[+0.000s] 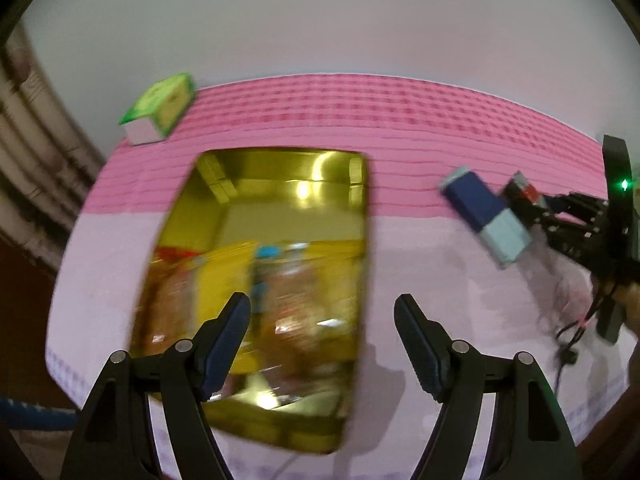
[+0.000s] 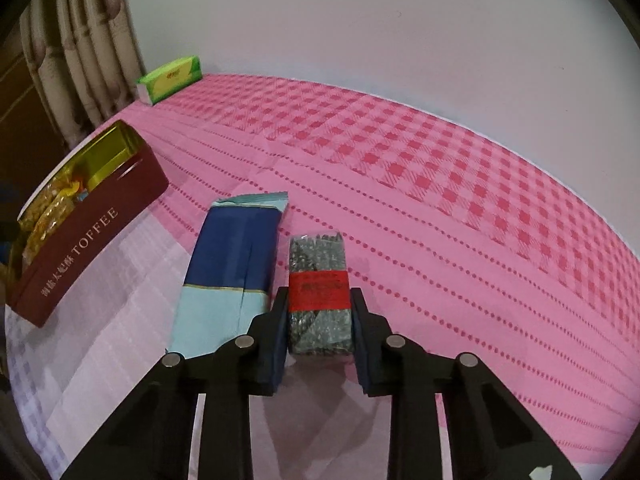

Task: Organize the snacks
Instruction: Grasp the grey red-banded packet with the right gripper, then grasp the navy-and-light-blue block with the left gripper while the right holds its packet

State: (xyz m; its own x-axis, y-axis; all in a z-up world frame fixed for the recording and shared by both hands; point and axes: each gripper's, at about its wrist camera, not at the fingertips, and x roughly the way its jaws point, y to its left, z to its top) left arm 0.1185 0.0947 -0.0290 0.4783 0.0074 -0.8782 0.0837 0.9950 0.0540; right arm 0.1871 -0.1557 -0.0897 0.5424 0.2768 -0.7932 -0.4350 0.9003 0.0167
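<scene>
An open tin (image 1: 280,168) with a gold inside and dark red "TOFFEE" side (image 2: 92,240) holds several wrapped snacks (image 1: 288,288). My left gripper (image 1: 322,308) is open and empty, just above the tin's near right part. My right gripper (image 2: 319,300) is shut on a clear packet of dark bits with a red band (image 2: 319,292), low over the cloth. A blue and light-blue packet (image 2: 232,268) lies just left of it. In the left wrist view the right gripper (image 1: 536,216) sits at the far right beside the blue packet (image 1: 484,212).
A green tissue box (image 2: 170,78) stands at the table's far left corner against the white wall, also in the left wrist view (image 1: 160,108). A pink checked cloth (image 2: 440,184) covers the table. Pipes (image 2: 76,48) run up the left side.
</scene>
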